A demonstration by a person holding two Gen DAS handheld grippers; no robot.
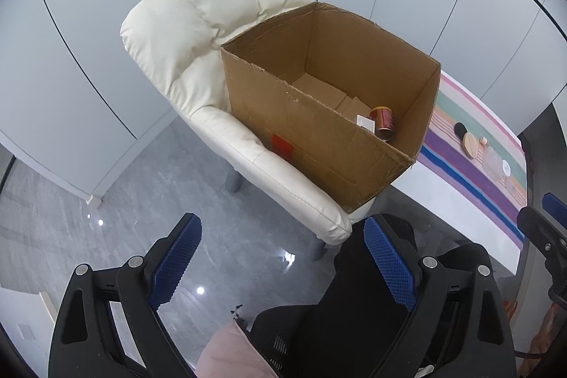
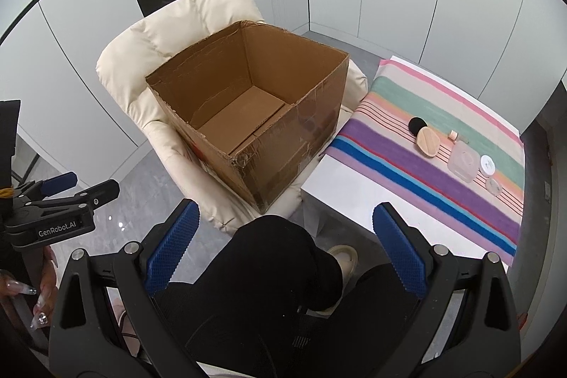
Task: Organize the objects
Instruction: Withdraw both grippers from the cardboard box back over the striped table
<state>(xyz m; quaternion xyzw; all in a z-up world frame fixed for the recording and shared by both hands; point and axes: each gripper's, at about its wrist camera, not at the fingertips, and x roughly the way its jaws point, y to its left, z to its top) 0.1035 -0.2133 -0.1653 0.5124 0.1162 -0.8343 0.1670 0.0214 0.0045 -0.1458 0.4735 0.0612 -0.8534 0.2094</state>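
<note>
An open cardboard box (image 1: 319,144) (image 2: 283,137) stands on a cream armchair (image 1: 198,34) (image 2: 141,59). A red can (image 1: 383,123) and a small white packet (image 1: 365,123) lie in its near right corner. On a striped cloth (image 2: 443,179) (image 1: 478,172) to the right lie a black puff (image 2: 418,125), a beige puff (image 2: 428,140), a clear case (image 2: 462,162) and a white jar (image 2: 488,164). My left gripper (image 1: 283,268) (image 2: 79,186) is open and empty, short of the chair. My right gripper (image 2: 283,254) is open and empty above a person's dark-clothed knee.
White wall panels surround the chair. The floor (image 1: 141,193) is glossy grey tile. The cloth covers a white table (image 2: 340,193) right of the chair. A person's legs in black and a beige shoe (image 2: 345,257) sit below the grippers; a hand (image 2: 39,293) holds the left tool.
</note>
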